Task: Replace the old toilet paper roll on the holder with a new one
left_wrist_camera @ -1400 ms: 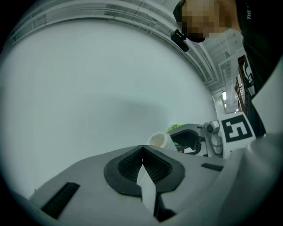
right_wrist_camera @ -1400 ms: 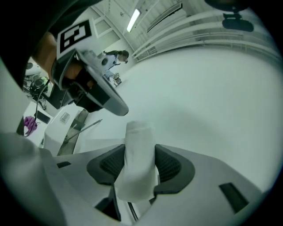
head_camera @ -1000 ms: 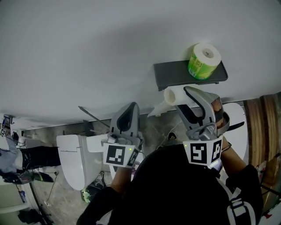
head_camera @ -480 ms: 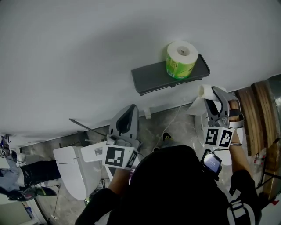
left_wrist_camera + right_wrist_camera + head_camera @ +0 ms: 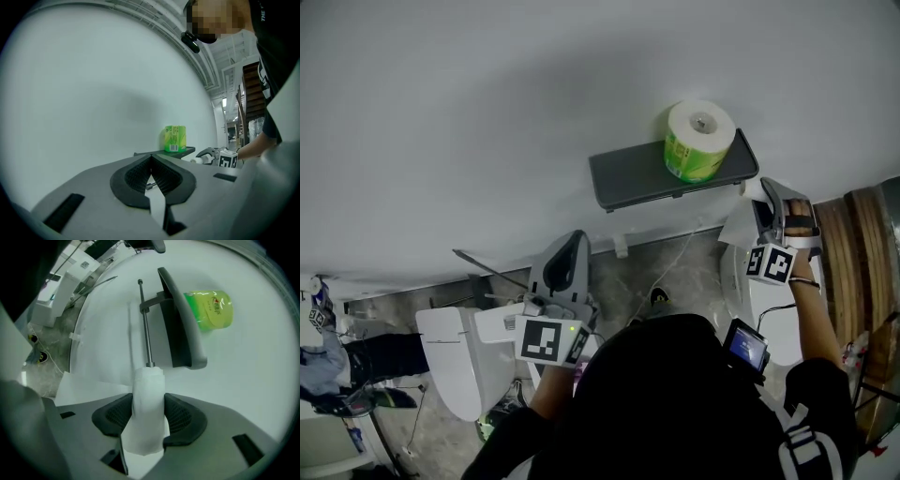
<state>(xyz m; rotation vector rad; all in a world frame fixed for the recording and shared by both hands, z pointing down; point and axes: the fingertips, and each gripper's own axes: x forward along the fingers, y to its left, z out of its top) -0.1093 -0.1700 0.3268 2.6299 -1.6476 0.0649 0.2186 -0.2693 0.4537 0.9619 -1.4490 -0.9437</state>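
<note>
A new roll in a green wrapper (image 5: 698, 141) stands on the dark grey shelf of the wall holder (image 5: 637, 183). My right gripper (image 5: 769, 204) is to the right of the shelf, a little below it, shut on the old, thin white roll (image 5: 148, 394). A loose paper tail (image 5: 737, 228) hangs from that roll. The holder's metal rod (image 5: 146, 324) is bare, its free end just beyond the old roll. Lower left of the shelf, my left gripper (image 5: 566, 267) is shut with nothing in it. From there the green-wrapped roll (image 5: 175, 138) shows ahead.
A white toilet (image 5: 455, 352) stands at the lower left and another white fixture (image 5: 780, 314) under my right arm. Wooden panelling (image 5: 862, 244) is at the far right. A cable (image 5: 675, 262) runs over the stone floor. The wall is plain white.
My right gripper has carried the old roll to the right and down, off the rod under the shelf. The left gripper has hardly moved.
</note>
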